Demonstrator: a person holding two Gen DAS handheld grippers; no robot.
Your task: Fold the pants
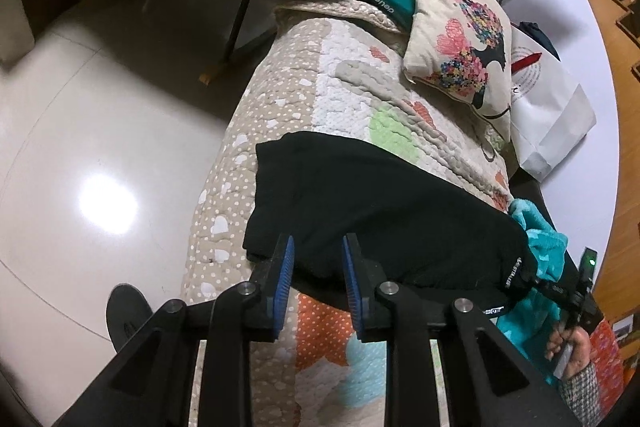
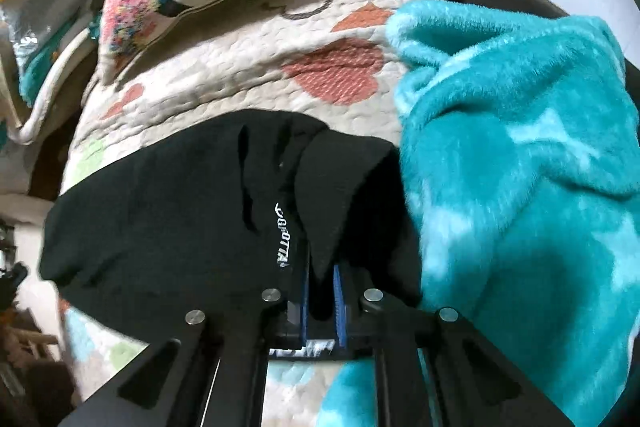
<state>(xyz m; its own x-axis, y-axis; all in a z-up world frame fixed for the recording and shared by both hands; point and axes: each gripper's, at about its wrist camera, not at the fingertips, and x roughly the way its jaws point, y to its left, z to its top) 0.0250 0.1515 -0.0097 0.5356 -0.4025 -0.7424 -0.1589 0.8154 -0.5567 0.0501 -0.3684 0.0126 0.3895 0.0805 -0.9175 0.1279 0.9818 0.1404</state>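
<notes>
The black pants (image 1: 372, 207) lie folded on a patterned quilt (image 1: 304, 75), with white lettering near one edge. My left gripper (image 1: 318, 259) is open, its blue pads at the near edge of the pants with nothing between them. My right gripper (image 2: 320, 291) is shut on a fold of the black pants (image 2: 180, 211) near the lettering. The right gripper also shows in the left wrist view (image 1: 560, 291) at the far right, held by a hand.
A turquoise fleece blanket (image 2: 520, 167) lies right beside the pants. A printed cushion (image 1: 460, 27) and a white paper bag (image 1: 552, 115) sit further along the quilt. A shiny tiled floor (image 1: 100, 147) lies to the left, with a dark slipper (image 1: 126, 311) on it.
</notes>
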